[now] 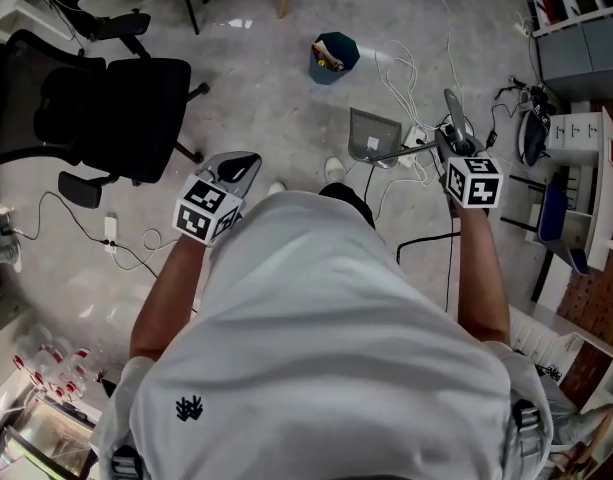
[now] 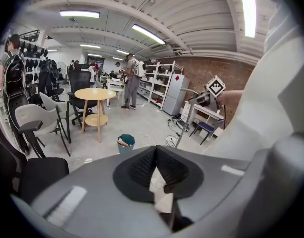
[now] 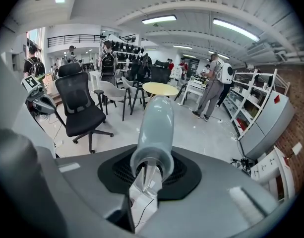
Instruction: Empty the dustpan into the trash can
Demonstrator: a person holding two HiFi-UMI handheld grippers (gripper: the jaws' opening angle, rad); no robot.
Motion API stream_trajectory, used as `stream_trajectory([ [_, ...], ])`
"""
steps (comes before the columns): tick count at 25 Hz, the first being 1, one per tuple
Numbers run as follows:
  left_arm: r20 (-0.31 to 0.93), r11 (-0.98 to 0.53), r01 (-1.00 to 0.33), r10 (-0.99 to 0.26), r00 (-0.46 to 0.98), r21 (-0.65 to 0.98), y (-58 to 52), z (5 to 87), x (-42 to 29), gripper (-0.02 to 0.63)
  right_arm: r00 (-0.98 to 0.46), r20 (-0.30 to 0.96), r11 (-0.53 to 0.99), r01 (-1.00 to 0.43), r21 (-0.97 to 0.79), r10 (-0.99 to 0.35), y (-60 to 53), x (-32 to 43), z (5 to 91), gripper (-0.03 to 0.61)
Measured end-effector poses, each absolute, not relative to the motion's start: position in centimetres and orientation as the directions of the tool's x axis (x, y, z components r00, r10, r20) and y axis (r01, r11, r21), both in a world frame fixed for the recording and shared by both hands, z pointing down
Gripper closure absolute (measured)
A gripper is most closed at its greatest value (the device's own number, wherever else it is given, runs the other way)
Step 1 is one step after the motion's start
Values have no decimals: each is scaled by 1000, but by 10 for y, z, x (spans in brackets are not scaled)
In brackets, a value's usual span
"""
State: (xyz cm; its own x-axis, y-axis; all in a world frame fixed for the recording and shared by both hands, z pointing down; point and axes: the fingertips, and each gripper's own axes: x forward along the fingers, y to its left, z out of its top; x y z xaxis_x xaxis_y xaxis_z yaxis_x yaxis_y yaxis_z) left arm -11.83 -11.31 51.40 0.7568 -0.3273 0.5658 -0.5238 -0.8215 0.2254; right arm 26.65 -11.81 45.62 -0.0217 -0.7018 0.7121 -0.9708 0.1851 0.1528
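In the head view a grey long-handled dustpan stands on the floor ahead of the person's feet. Its handle rises to my right gripper, which is shut on it; in the right gripper view the grey tube fills the jaws. The teal trash can holds some rubbish and stands on the floor beyond the dustpan, a little to its left; it also shows as the trash can in the left gripper view. My left gripper hangs at the left, shut, with nothing between its pads.
A black office chair stands at the left. White cables and a power strip lie on the floor near the dustpan. A round wooden table stands beyond the trash can. Shelves and a white cabinet line the right side.
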Motion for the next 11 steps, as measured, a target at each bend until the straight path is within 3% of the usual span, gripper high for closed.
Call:
stream_trajectory([
  [11, 567, -826, -518, -323, 758, 221, -123, 512, -119, 558, -40, 708, 200, -969, 144, -705, -135, 253, 458, 494],
])
